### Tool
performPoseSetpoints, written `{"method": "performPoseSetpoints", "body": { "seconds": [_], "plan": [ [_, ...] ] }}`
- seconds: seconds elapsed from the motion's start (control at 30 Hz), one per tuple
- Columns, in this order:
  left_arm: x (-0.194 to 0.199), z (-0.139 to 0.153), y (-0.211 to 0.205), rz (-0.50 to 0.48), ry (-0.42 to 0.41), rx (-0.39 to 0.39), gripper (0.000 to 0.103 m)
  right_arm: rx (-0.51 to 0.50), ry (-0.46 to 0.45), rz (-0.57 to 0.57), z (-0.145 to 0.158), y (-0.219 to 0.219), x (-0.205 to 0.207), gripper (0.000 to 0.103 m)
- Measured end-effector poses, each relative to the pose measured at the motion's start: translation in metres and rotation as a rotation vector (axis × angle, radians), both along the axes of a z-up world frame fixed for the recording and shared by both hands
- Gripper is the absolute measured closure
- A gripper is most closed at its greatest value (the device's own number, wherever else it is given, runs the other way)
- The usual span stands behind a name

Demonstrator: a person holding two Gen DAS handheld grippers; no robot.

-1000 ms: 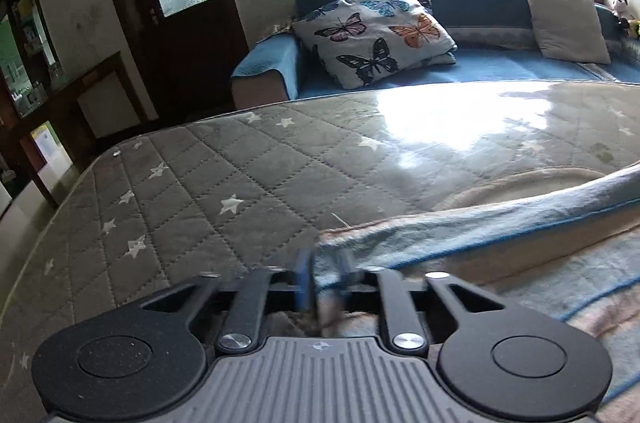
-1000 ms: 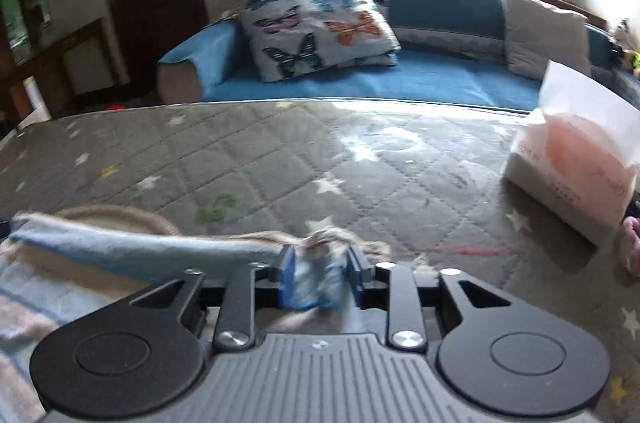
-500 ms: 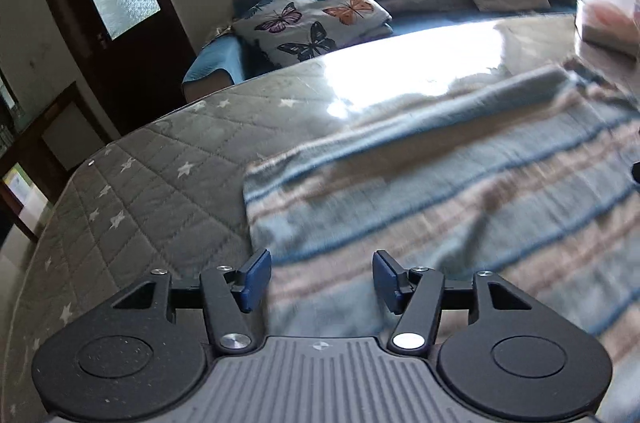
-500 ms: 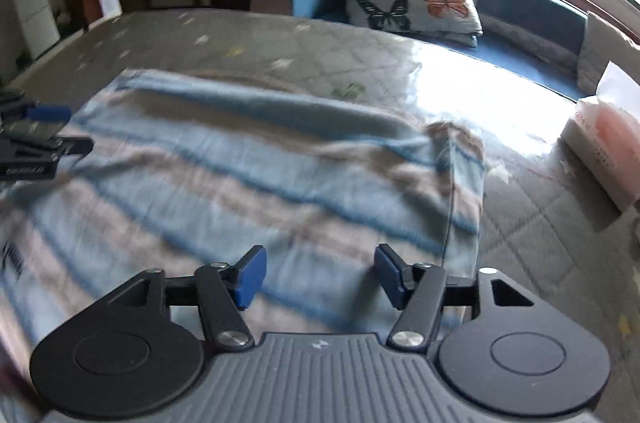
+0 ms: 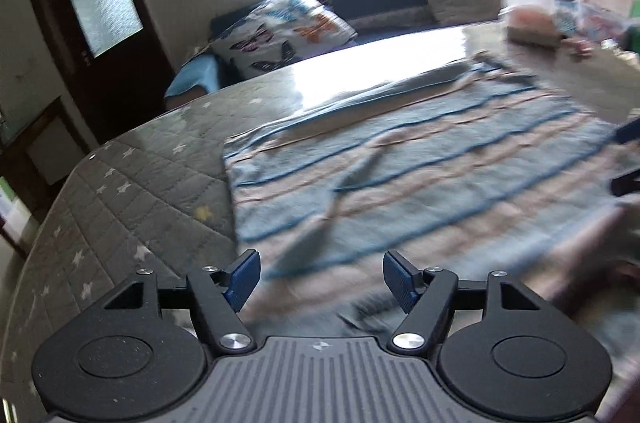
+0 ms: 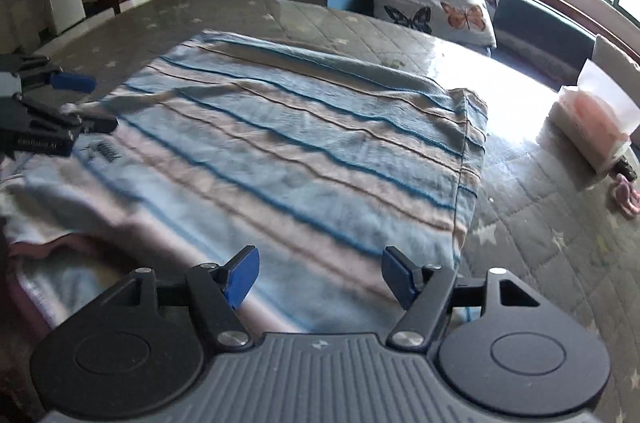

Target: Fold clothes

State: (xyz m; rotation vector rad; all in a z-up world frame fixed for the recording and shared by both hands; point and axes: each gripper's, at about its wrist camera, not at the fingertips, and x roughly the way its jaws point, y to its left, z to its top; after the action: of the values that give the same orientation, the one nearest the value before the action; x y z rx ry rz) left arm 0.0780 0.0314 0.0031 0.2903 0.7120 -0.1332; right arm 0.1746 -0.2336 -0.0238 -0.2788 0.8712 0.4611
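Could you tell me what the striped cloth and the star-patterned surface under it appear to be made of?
The striped cloth looks like a soft woven or knitted fabric, probably cotton or a blend: matte, slightly fuzzy, lying in limp wrinkles, with a stitched hem at its edge. The star-patterned surface looks like a quilted mattress with a smooth synthetic-looking cover: diamond stitching puffs it up, and it glares brightly under the window light.

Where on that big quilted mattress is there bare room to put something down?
Bare grey star-quilted mattress lies beyond the striped blue-and-beige cloth, toward the butterfly pillow, and along the cloth's left edge in the left wrist view. On its right side it is tighter: a white tissue pack and a small pink item sit there.
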Motion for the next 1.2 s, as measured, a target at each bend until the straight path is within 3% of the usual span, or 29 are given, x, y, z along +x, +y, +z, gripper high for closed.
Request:
{"method": "performPoseSetpoints", "body": {
  "seconds": [0.2, 0.3, 0.4, 0.47, 0.5, 0.57, 0.63, 0.73, 0.83, 1.03, 1.2],
  "plan": [
    [-0.056, 0.013, -0.02, -0.121, 0.006, -0.074, 0.033, 0.055, 0.016, 0.08, 0.015, 0.009, -0.051, 0.041],
    [-0.078, 0.012, -0.03, -0.182, 0.024, -0.076, 0.034, 0.066, 0.048, 0.123, 0.013, 0.016, -0.071, 0.049],
    [-0.088, 0.004, -0.035, -0.208, 0.044, -0.056, 0.045, 0.054, 0.063, 0.152, 0.007, 0.024, -0.087, 0.059],
    [-0.094, -0.001, -0.038, -0.222, 0.056, -0.04, 0.055, 0.048, 0.078, 0.162, 0.002, 0.029, -0.094, 0.073],
    [-0.096, -0.004, -0.038, -0.224, 0.066, -0.036, 0.06, 0.049, 0.084, 0.162, 0.0, 0.029, -0.095, 0.076],
    [-0.096, -0.01, -0.038, -0.219, 0.092, -0.034, 0.072, 0.05, 0.095, 0.155, -0.004, 0.03, -0.098, 0.086],
    [-0.097, -0.012, -0.036, -0.219, 0.105, -0.044, 0.092, 0.062, 0.101, 0.151, -0.004, 0.03, -0.101, 0.095],
    [-0.105, -0.002, -0.034, -0.233, 0.079, -0.058, 0.101, 0.057, 0.08, 0.156, 0.003, 0.03, -0.108, 0.097],
    [-0.114, 0.008, -0.03, -0.258, 0.046, -0.074, 0.101, 0.073, 0.088, 0.177, 0.014, 0.027, -0.117, 0.098],
    [-0.116, 0.002, -0.028, -0.293, 0.1, -0.057, 0.101, 0.056, 0.149, 0.214, 0.009, 0.026, -0.125, 0.093],
    [-0.118, 0.004, -0.025, -0.33, 0.103, -0.058, 0.101, 0.113, 0.079, 0.202, 0.031, 0.022, -0.113, 0.088]
  ]
}}
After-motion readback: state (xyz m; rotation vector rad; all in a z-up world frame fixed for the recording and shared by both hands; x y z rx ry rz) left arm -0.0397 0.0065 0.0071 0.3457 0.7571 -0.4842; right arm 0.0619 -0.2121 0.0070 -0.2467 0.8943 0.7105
